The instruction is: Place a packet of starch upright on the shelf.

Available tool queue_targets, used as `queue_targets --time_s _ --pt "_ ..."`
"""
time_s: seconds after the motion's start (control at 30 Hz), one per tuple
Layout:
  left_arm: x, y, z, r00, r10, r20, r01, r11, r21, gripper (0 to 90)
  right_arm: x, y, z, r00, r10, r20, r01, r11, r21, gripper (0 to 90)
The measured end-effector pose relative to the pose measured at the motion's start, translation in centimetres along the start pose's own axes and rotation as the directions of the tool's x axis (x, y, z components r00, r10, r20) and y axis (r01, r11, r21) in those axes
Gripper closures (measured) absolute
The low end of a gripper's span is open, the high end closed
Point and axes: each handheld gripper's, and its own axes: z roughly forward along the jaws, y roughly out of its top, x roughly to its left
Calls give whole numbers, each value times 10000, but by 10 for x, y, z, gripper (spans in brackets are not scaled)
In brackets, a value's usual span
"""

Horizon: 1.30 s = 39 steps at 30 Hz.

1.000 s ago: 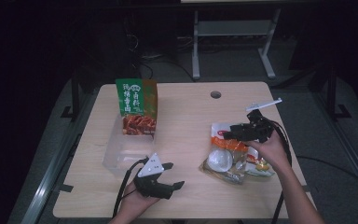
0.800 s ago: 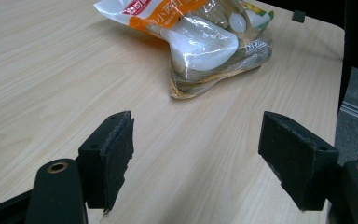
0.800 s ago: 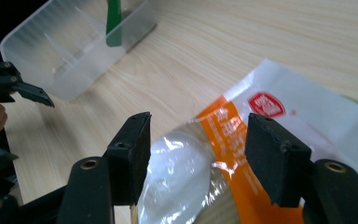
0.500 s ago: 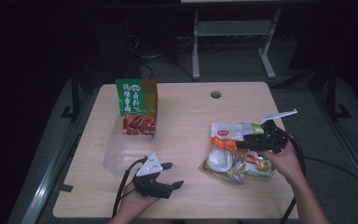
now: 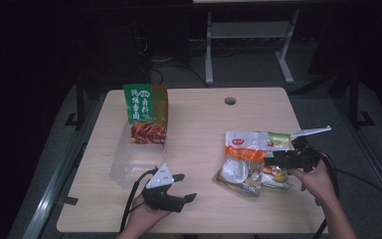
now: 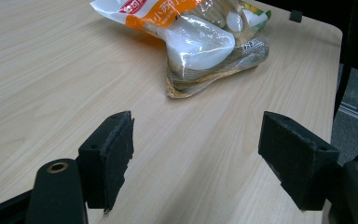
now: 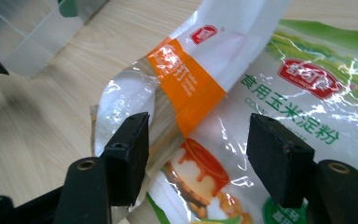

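Two food bags lie overlapping at the table's right. The orange-and-white bag [image 5: 241,159] [image 6: 191,42] [image 7: 186,88] rests partly on a green starch bag [image 5: 278,142] [image 7: 307,93]. My right gripper [image 5: 278,158] [image 7: 198,123] hovers low over the green bag's near part, open, nothing between its jaws. My left gripper [image 5: 186,186] [image 6: 198,126] rests near the table's front left, open and empty, jaws pointing toward the bags.
A clear plastic bin [image 5: 129,164] [image 7: 32,32] stands at the left of the wooden table [image 5: 204,114], with a green-and-red packet [image 5: 146,112] upright in its far end. A cable hole [image 5: 230,101] sits near the back edge.
My right gripper has moved right and toward the near edge, off the orange-and-white bag to the green bag's side. The left gripper has stayed still.
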Motion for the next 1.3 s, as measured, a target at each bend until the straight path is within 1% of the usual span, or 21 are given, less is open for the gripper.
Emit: queue_targets --time_s 0.17,0.23,0.47,0.53,0.6,0.63,0.8,0.87,0.97,1.07,1.1,1.13,1.23,1.3 --pt "1 0 0 10000 94 2 -94 9999 58 261 -6 -5 6 9998 173 -10 -173 9998 59 384" --pt "0 0 1 10000 9 23 -9 10000 61 261 -7 -6 9 9998 179 -93 -178 9998 91 385" --pt "-1 0 1 10000 -46 47 46 10000 52 260 -2 -4 25 9996 79 -279 -70 9995 306 400" --pt "0 0 1 9999 -84 57 84 10000 36 260 1 -2 30 9996 -19 -295 30 9993 368 406" --pt "0 0 1 9999 -92 62 92 10000 33 261 1 -1 31 9994 -87 -332 95 9996 256 425" --pt "0 0 1 9999 -87 63 87 10000 37 260 1 -1 31 9994 -44 -358 53 9997 247 435" --pt "-1 0 3 10000 -30 92 29 10000 78 260 2 0 32 9997 3 -253 1 9998 188 569" --pt "-1 0 3 9999 -62 103 61 9999 105 260 3 1 32 9999 66 -114 -64 9998 174 630" --pt "-1 0 3 9999 -84 114 83 9999 113 260 3 1 33 10000 -30 2 30 10000 94 718" --pt "0 0 3 9999 -116 117 115 9999 102 260 3 2 33 10000 40 -59 -40 10000 30 761" --pt "0 0 3 9999 -116 117 115 9999 102 261 3 2 33 10000 40 -59 -40 10000 30 761" --pt "0 0 3 9999 -110 123 109 9999 86 261 3 2 33 9998 31 -195 -32 10000 -84 827" --pt "0 0 4 9998 -98 162 97 9999 84 260 6 4 33 9994 3 -333 -7 9999 -121 893" --pt "0 0 5 9997 -145 211 143 9999 73 260 10 5 31 9992 -153 -380 146 9997 -183 896"
